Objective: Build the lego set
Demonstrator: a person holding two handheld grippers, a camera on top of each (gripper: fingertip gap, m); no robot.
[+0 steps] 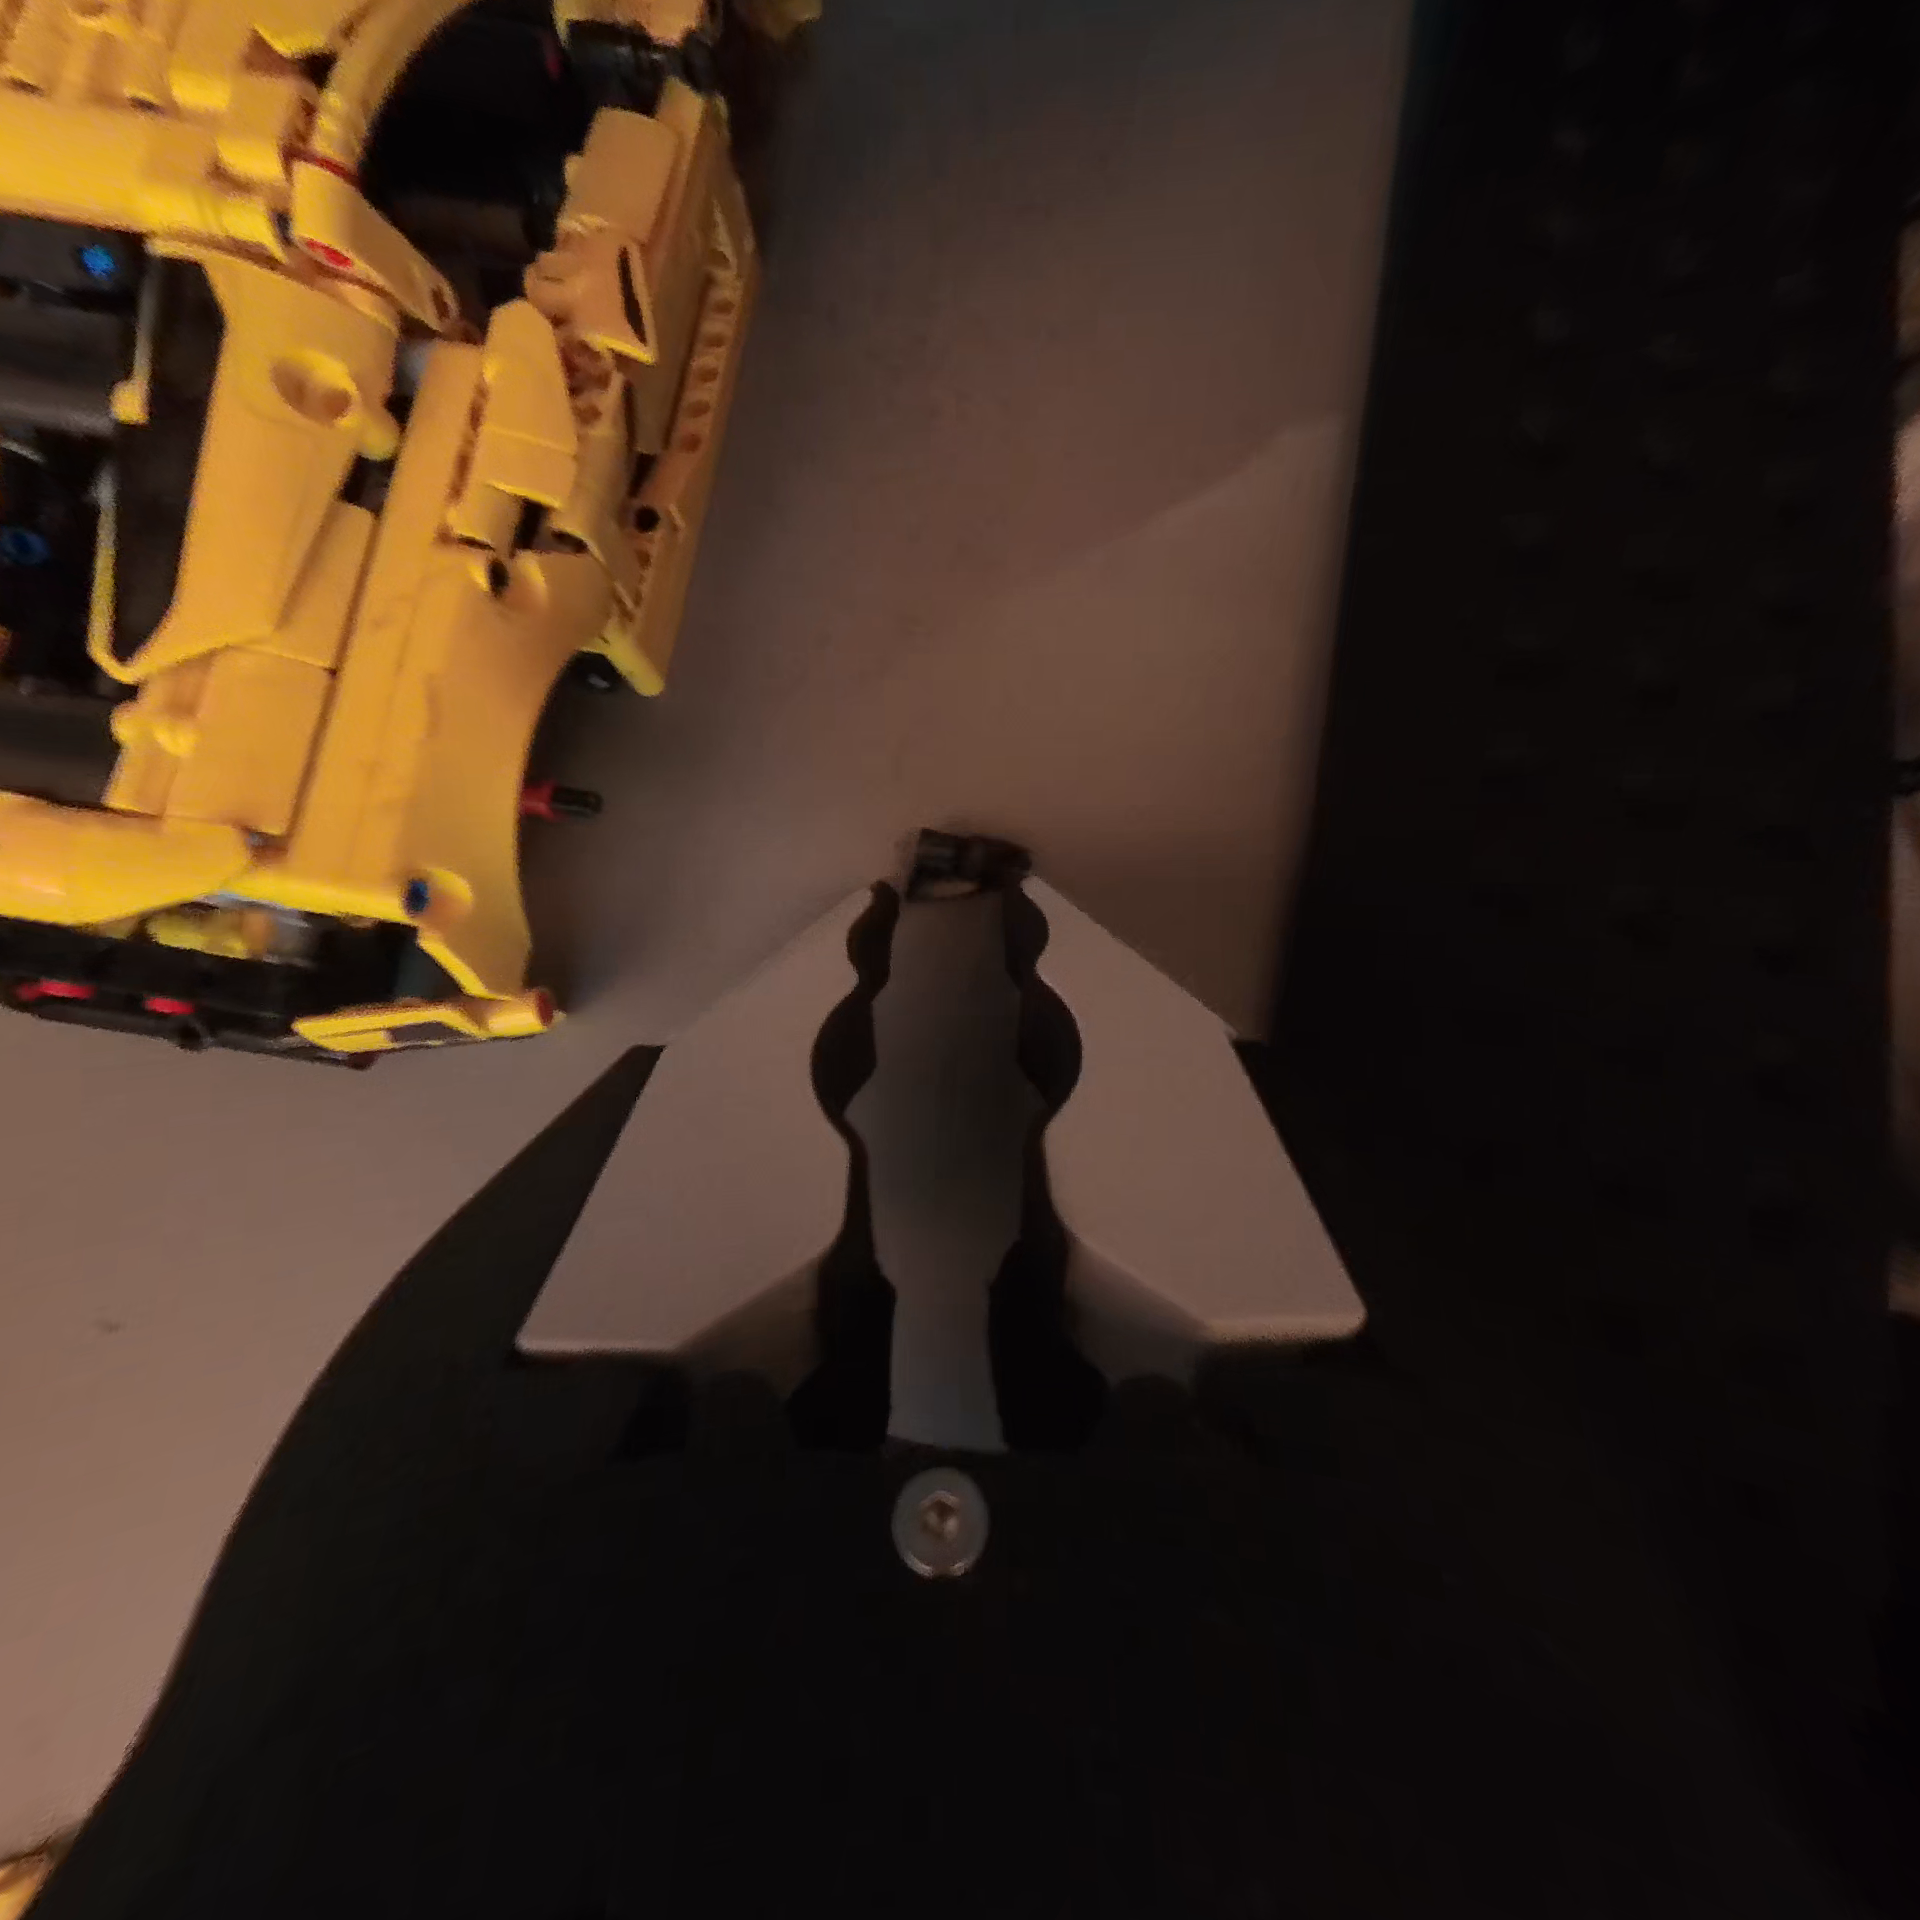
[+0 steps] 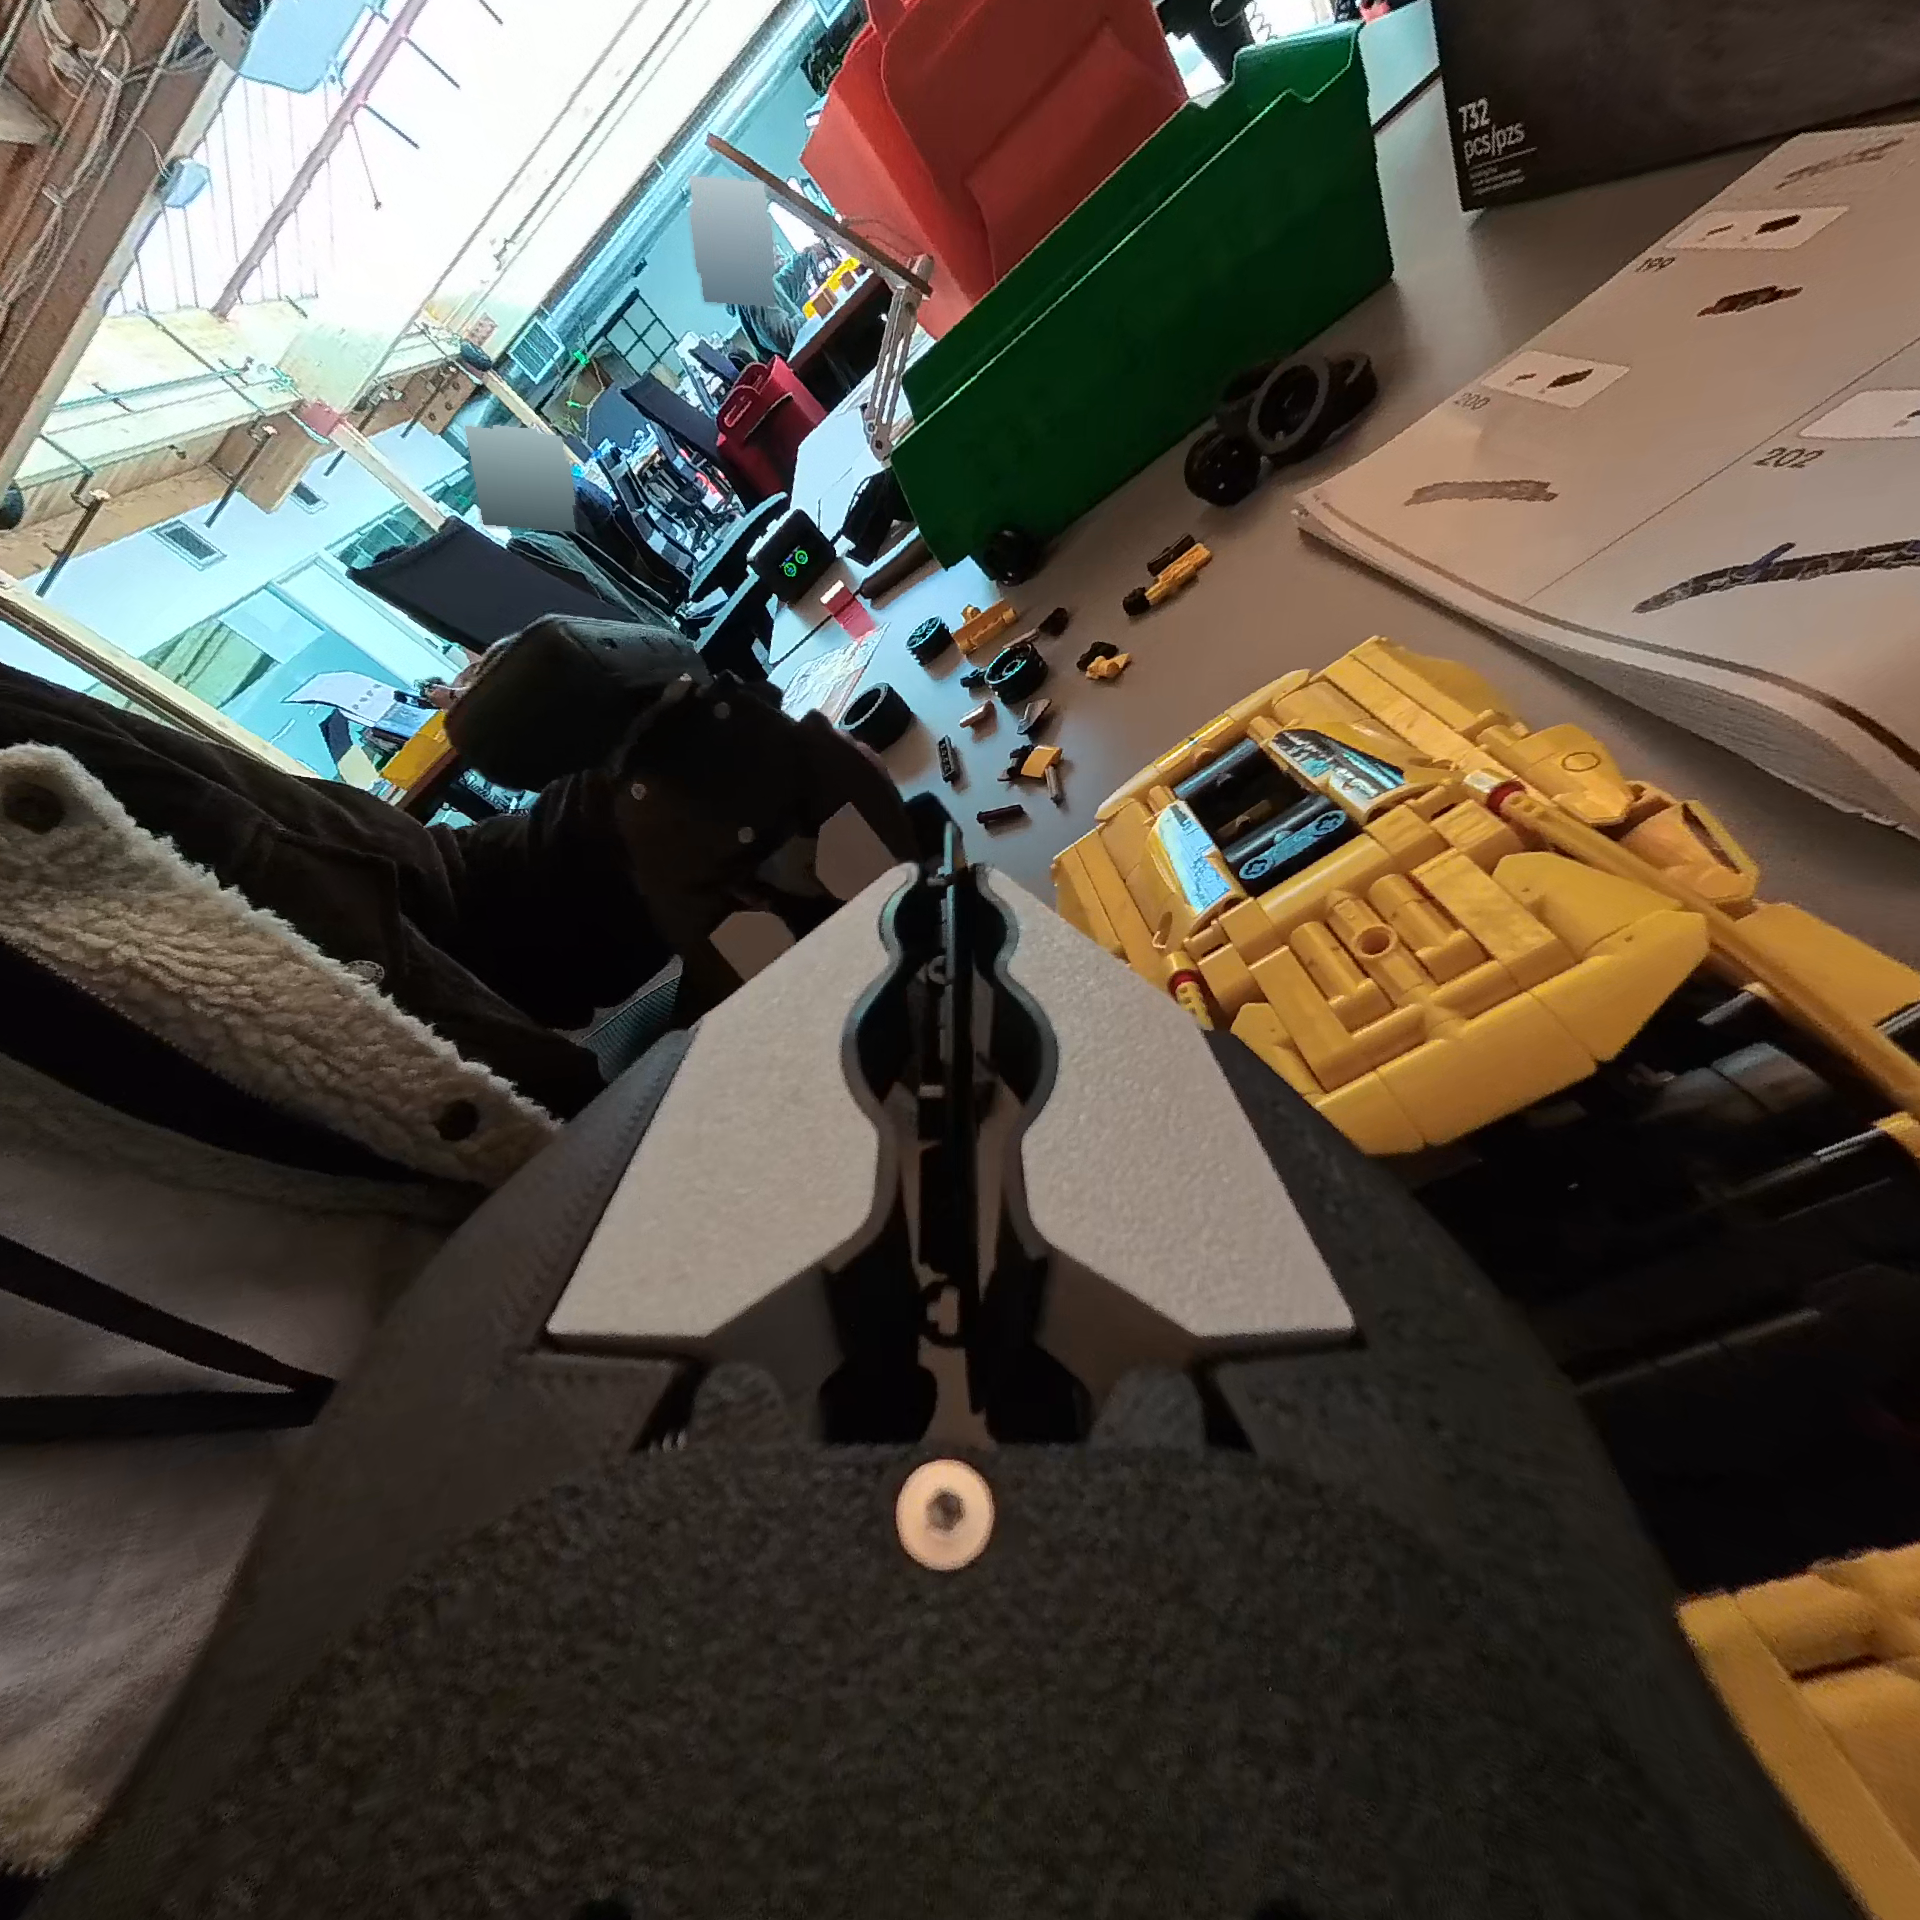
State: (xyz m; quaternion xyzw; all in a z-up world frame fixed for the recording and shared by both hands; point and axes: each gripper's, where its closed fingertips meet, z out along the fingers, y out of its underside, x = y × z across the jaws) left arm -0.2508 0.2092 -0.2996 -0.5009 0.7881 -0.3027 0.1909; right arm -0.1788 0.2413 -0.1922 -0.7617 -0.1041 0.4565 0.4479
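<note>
A yellow lego car (image 1: 343,499) lies on the white table (image 1: 1039,416), up and left of my left gripper (image 1: 961,883). That gripper is shut on a small black lego piece (image 1: 961,860) at its fingertips, just above the table. In the right wrist view the same car (image 2: 1403,935) lies to the right of my right gripper (image 2: 948,883). The right gripper is shut on a thin black piece (image 2: 951,1039) that runs edge-on between its fingers and sticks out past the tips.
Loose small black and yellow parts (image 2: 1018,675) and black wheels (image 2: 1278,416) lie beyond the car. A green bin (image 2: 1143,312), a red bin (image 2: 997,135), an open instruction booklet (image 2: 1662,468) and a dark box (image 2: 1662,83) stand behind. A person's dark sleeve (image 2: 623,831) is at left. The table's dark edge (image 1: 1558,727) is at right. The gap from one gripper's tips to the other's is roughly 15 cm.
</note>
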